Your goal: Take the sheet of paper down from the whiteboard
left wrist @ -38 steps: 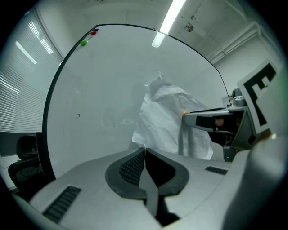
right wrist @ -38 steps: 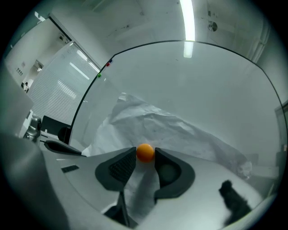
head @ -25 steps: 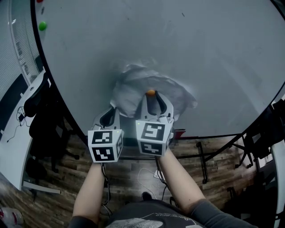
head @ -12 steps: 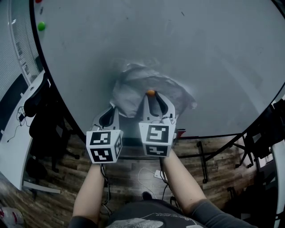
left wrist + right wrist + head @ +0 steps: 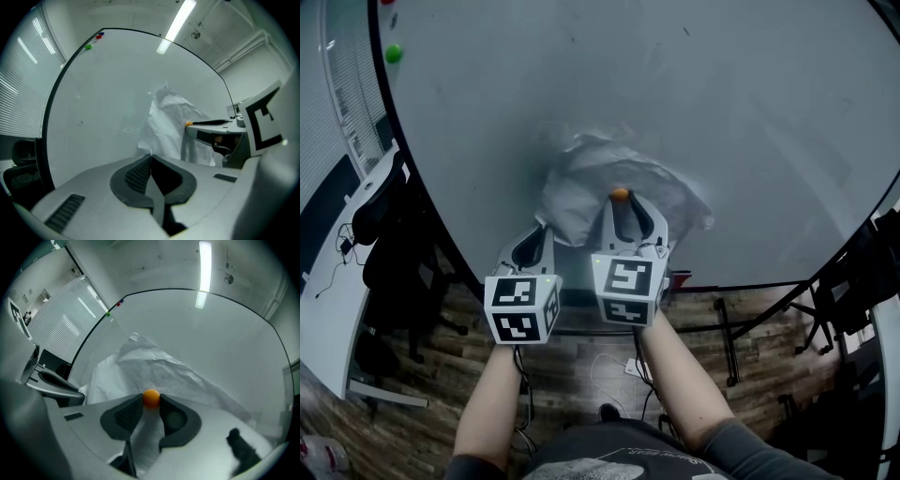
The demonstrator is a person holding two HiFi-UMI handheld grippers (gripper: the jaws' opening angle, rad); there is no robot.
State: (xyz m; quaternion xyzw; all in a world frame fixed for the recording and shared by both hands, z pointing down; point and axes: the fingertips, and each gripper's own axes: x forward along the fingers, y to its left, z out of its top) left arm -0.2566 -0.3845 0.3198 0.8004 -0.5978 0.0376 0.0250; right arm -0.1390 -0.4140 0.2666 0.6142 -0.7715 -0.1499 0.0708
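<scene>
A crumpled paper (image 5: 581, 183) hangs on the whiteboard (image 5: 750, 112), low on the board and near the middle of its bottom edge, with its upper part bulging away from the surface. An orange magnet (image 5: 620, 194) sits on the lower middle of the paper. The right gripper (image 5: 151, 401) points level at the board, and its fingers (image 5: 125, 414) are clenched on the magnet, one pad touching each side of it. The paper shows behind and below the gap between them. The left gripper (image 5: 151, 157) is just beside it, also level. Its fingers (image 5: 136, 174) are pressed together, and the tips meet the paper's lower left corner, where a thin sliver of paper appears pinched between them. The rest of the paper spreads up and to the right from that corner toward the right gripper. A green magnet (image 5: 393, 53) sits near the whiteboard's top left edge, well away from the paper. A dark chair (image 5: 380, 211) stands beyond the board's left edge, and a wood floor (image 5: 581, 361) lies below.
</scene>
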